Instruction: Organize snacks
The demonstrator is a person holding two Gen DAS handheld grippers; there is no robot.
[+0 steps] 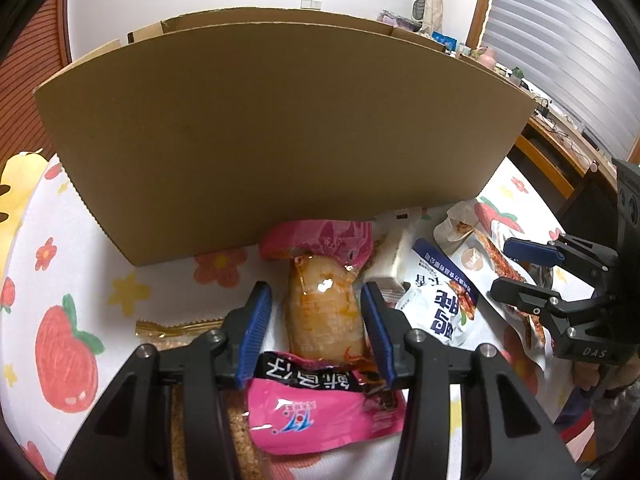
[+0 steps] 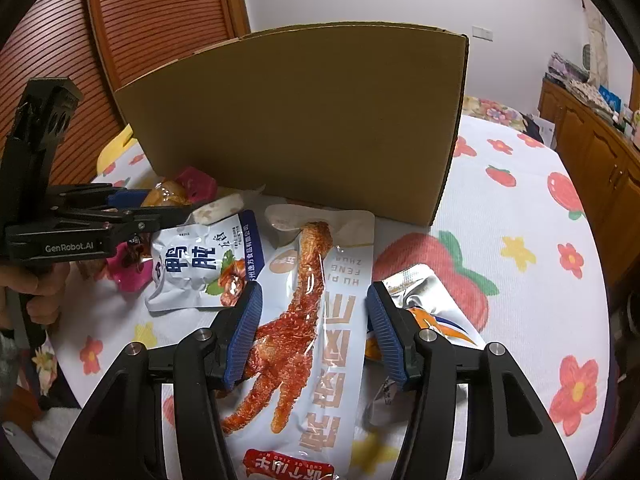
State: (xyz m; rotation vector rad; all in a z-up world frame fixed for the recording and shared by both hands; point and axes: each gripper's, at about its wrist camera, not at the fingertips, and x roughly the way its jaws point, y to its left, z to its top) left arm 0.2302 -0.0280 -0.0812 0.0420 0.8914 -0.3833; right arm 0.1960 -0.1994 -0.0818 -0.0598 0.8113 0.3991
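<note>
On the far left a person's hand point(image 2: 38, 284) grips the handle of the left gripper point(image 1: 318, 322), which tilts down over the flowered tablecloth point(image 1: 68, 264). To the left of its fingers lies a gold-wrapped bar point(image 1: 176, 328), partly under the left finger. Between the blue pads sits a pink snack pack point(image 1: 324, 308) with a clear window showing an orange, glossy piece inside. The right pad point(image 1: 378, 334) lies against the pack's side; the left pad point(image 1: 252, 334) stands a little off it, so I cannot tell if the pack is truly pinched. The jaws stand partway apart.

Just right of that gripper lie a small white wrapped piece point(image 1: 394, 258) and a blue-and-white pouch point(image 2: 206, 264) with printed characters. Straight ahead of both grippers stands the cardboard box point(image 2: 304, 120), its tall side facing them.

Next comes the right gripper point(image 2: 314, 334), also tilted down, jaws about half open. A long pack holding a red chicken foot point(image 2: 308, 320) lies between its fingers, on the cloth; neither pad clearly presses it. Right of its right finger lies a silver pouch point(image 2: 430, 300) with an orange and blue mark, partly under that finger.
</note>
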